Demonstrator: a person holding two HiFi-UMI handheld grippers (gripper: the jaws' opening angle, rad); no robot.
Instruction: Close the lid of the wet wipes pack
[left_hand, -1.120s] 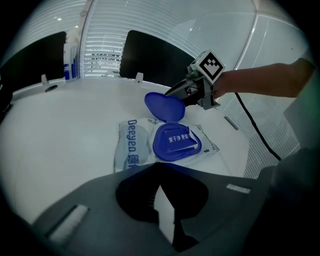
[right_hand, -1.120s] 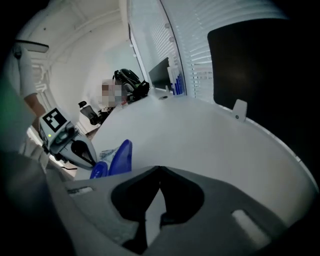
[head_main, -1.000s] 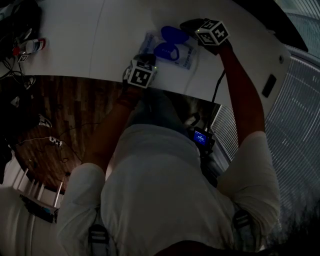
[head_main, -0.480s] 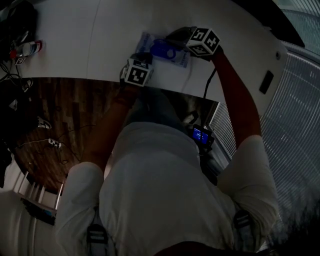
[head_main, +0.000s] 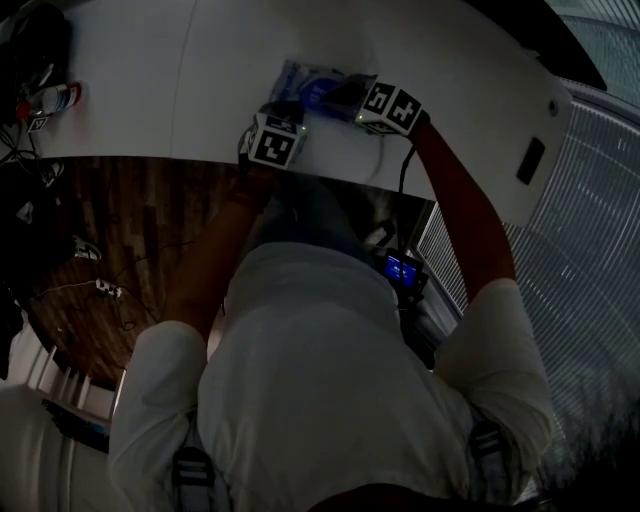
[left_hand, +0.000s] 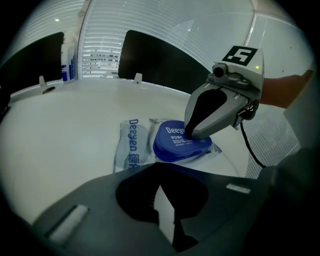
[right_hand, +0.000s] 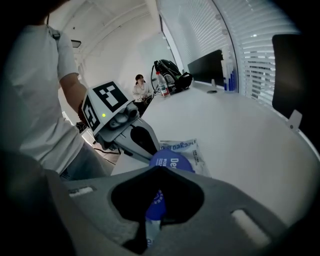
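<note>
The wet wipes pack (left_hand: 131, 145) lies flat on the white table (left_hand: 65, 125), and its blue oval lid (left_hand: 175, 146) is folded down onto its base. My right gripper (left_hand: 192, 133) is shut, and its tips press on the lid's top near the far right edge. In the head view the pack (head_main: 300, 80) sits just beyond both marker cubes. My left gripper (right_hand: 150, 146) is shut with its tips at the pack's near side, beside the lid (right_hand: 172, 162). Through the left jaws I see only a thin slit of table.
The table's curved front edge (head_main: 200, 160) runs just under the left gripper, with wood floor (head_main: 130, 220) below. A bottle (head_main: 55, 97) lies at the far left and a dark flat object (head_main: 530, 160) at the right. A cable (head_main: 403, 170) hangs from my right gripper.
The lid stood open a second ago, showing two blue ovals. My right gripper has moved left and down onto the pack, and the lid now lies folded shut. The left gripper stayed put.
</note>
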